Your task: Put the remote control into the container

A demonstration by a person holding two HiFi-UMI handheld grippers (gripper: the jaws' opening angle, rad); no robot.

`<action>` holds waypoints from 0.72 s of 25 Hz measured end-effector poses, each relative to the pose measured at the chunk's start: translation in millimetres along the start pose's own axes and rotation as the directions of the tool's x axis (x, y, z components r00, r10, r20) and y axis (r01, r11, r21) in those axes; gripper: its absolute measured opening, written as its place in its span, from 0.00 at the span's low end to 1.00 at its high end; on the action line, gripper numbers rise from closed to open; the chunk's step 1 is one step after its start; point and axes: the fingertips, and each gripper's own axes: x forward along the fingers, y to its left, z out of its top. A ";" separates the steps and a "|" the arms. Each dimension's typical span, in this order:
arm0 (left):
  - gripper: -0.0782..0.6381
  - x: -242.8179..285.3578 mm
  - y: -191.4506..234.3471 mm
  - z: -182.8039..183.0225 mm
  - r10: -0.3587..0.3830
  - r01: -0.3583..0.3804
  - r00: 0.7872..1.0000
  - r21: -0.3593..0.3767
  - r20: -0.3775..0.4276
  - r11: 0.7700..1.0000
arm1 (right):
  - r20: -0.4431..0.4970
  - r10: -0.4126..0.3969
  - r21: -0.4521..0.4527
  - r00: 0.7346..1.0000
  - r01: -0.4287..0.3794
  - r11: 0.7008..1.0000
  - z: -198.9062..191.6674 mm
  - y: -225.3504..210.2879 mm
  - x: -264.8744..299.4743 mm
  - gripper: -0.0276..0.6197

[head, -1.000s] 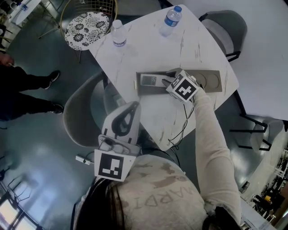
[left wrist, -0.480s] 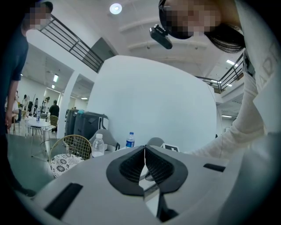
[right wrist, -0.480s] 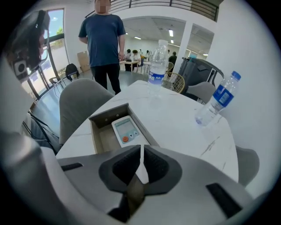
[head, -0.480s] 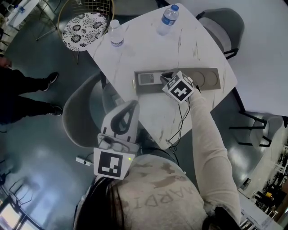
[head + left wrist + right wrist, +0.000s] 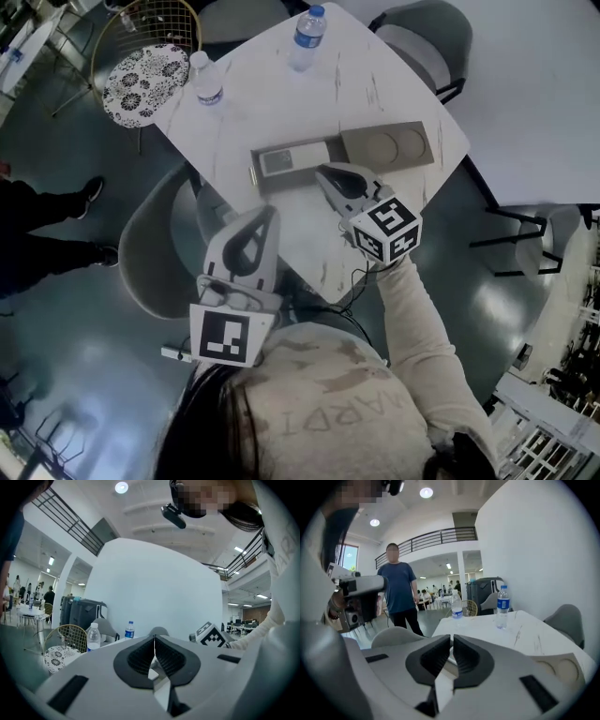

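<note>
The pale remote control [image 5: 292, 159] lies in the left part of the long grey container [image 5: 389, 145] on the white marble table [image 5: 375, 89]. My right gripper [image 5: 324, 174] hangs above the table just in front of the container, apart from the remote. Its jaws have just been closing, and they now stand shut with nothing between them [image 5: 451, 639]. The container's two round recesses [image 5: 562, 667] show at the lower right of the right gripper view. My left gripper [image 5: 270, 214] is held near my body off the table's near edge, shut and empty [image 5: 154, 639].
Two water bottles [image 5: 306, 37] [image 5: 204, 77] stand at the table's far side. A wire chair with a patterned cushion [image 5: 145, 70] and grey chairs [image 5: 427, 42] [image 5: 155, 248] surround the table. A person [image 5: 399, 592] stands on the floor at the left.
The right gripper has risen off the container and drawn back toward me, turning as it went, and its jaws have closed. The remote stays in the container. The left gripper has barely moved.
</note>
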 end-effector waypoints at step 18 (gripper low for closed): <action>0.13 -18.5 -98.7 6.8 -0.142 0.139 0.990 0.100 0.022 0.985 | 0.374 -0.214 0.093 0.903 0.193 0.977 33.4 82.1 -169.5 0.08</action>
